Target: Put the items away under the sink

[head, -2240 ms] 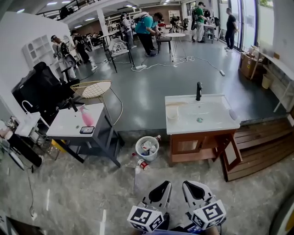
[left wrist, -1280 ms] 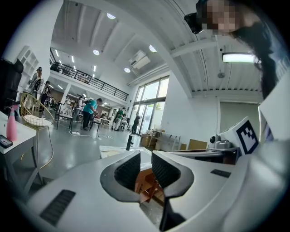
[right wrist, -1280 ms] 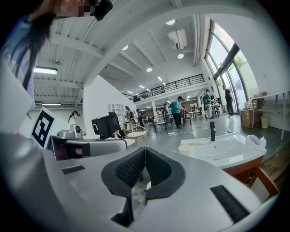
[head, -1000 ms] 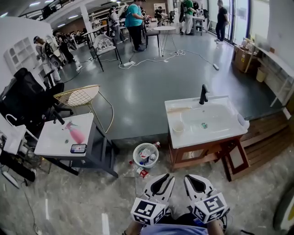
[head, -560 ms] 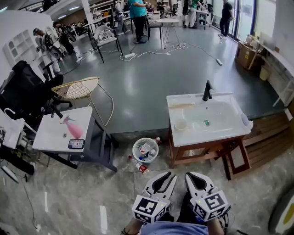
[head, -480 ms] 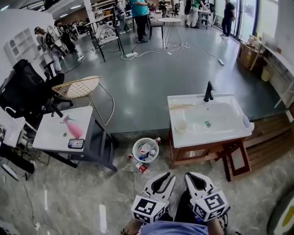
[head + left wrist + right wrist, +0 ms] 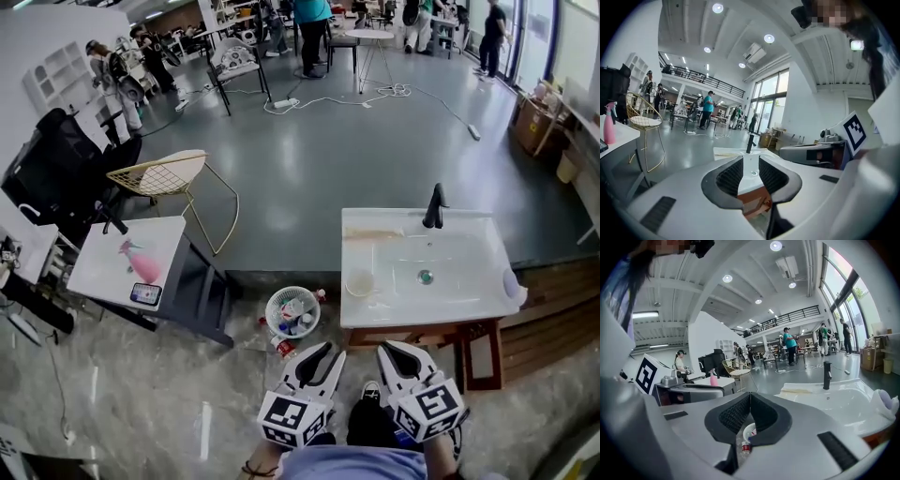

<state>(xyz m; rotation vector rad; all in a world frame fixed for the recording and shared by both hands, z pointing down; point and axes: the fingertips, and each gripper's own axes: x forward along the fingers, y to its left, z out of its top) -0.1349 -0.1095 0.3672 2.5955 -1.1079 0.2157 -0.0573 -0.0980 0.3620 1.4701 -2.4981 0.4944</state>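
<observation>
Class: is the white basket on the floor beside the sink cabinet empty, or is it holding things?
Holding things: the head view shows several small items inside the basket, though they are too small to name.

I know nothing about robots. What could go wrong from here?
The bottle lying on the floor beside the white basket is close to the person and could trip them. The cup stands near the front edge of the sink; the left tool could knock it off in passing.

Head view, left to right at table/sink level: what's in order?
spray bottle → basket → cup → faucet
</observation>
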